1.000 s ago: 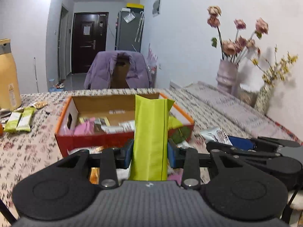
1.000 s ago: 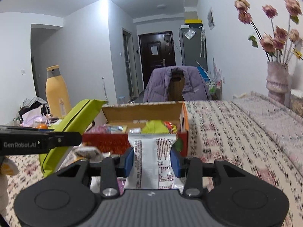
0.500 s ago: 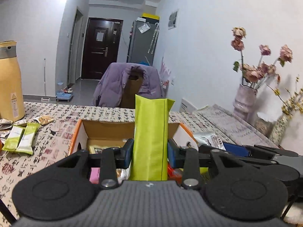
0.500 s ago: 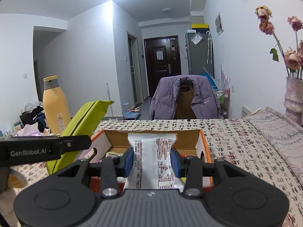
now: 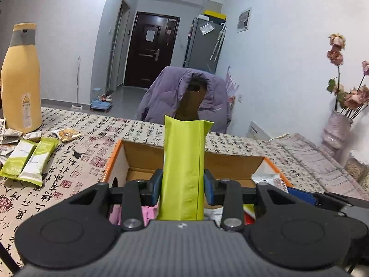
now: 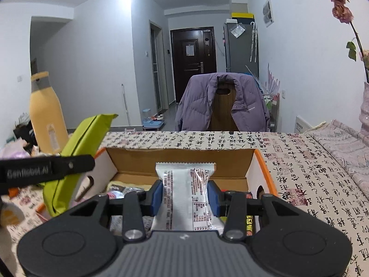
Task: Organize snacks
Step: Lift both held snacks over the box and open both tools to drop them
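My left gripper (image 5: 182,188) is shut on a lime green snack packet (image 5: 184,168) that stands upright between its blue pads, held over the open cardboard box (image 5: 113,159) with the orange rim. My right gripper (image 6: 185,197) is shut on a white snack packet (image 6: 184,198) with dark print, also over the box (image 6: 260,161). In the right wrist view the green packet (image 6: 78,152) and the left gripper's arm (image 6: 46,168) show at the left. Several packets lie inside the box, mostly hidden by the grippers.
Two green-and-white bars (image 5: 30,159) and small packets (image 5: 66,134) lie on the patterned tablecloth at the left, near a tall yellow bottle (image 5: 20,78). A vase of dried roses (image 5: 336,129) stands at the right. A chair with a purple jacket (image 6: 221,101) is behind the table.
Both grippers have moved forward with their packets, from in front of the box to over its opening. The box now fills the lower middle of each view.
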{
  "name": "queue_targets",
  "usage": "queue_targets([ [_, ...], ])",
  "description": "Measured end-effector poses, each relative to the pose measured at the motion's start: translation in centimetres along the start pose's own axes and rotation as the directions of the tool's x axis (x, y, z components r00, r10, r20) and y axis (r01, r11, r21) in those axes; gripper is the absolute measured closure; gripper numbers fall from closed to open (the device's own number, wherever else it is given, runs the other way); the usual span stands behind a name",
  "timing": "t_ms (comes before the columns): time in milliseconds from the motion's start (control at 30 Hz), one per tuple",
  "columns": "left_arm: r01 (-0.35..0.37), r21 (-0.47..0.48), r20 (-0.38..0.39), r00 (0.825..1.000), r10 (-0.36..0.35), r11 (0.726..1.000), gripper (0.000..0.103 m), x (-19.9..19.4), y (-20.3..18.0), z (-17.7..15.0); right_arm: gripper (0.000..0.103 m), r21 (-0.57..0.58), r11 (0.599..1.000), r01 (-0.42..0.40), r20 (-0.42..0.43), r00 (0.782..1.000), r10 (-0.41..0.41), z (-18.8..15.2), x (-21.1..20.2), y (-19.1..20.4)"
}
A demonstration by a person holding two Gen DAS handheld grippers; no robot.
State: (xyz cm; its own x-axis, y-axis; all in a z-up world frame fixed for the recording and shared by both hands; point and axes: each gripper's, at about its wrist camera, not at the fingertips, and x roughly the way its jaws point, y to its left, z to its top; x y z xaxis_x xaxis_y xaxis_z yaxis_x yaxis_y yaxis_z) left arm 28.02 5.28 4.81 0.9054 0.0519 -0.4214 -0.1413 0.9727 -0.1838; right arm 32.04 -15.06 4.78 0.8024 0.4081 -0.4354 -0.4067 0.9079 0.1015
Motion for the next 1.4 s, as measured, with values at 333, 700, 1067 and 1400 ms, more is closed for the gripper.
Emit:
queue_targets([
  [333,0.01,0.01,-0.065,0.998,-0.009,1.0,0.065,1.4,0.1,-1.7,0.06,0.015,1.0,0.0,-0.027,1.0,0.001,-1.1,0.5,-0.6],
  [700,-0.029,-0.022,0.04,0.999,0.03,0.999,0.0,-0.9,0.9,-1.4,0.0,0.059,0.998,0.027,0.015,1.0,-0.028,-1.1,-1.2,-1.7],
  [1067,-0.029,-0.035,0.058,0.998,0.031,0.999,0.0,-1.6,1.0,-1.0,0.0,0.057,0.996,0.066,0.033,0.997,-0.068,-0.9,-1.7,-1.8],
  [1400,-0.011,-0.064,0.068,0.998,0.016,0.998,0.0,-4.1,0.4,0.2,0.0,0.043,0.997,0.07,0.036,0.997,-0.072,0.4,-3.8,-1.5],
])
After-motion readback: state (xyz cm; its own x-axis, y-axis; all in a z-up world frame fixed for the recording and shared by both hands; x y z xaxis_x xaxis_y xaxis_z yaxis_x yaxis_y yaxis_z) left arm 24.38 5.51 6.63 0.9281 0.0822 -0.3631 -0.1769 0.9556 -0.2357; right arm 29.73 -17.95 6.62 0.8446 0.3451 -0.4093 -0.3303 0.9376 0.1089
